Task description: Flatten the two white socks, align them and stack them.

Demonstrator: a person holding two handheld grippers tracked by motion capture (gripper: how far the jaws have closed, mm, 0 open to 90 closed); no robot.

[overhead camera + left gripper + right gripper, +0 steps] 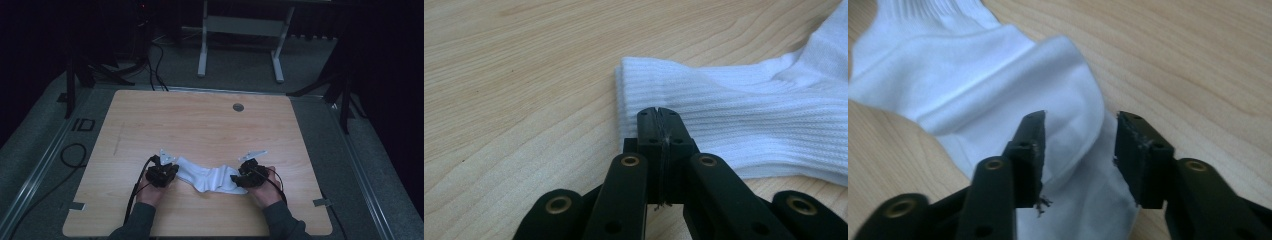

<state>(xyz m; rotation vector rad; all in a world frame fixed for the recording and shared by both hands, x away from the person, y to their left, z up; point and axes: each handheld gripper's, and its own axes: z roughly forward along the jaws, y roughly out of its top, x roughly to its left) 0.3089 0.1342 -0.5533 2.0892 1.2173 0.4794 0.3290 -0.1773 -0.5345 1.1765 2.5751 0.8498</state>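
L gripper (658,116) sits w/ jaws together at the ribbed cuff of the white sock (207,178), lying near the table (200,120) front edge, while R gripper (1080,145) straddles the toe, jaws apart — cuff end looks done, toe grab pending.

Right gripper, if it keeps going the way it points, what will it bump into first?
Most likely the white sock: the right gripper has its jaws open around the sock's toe end, lying on the wooden table. How near is hard to tell.
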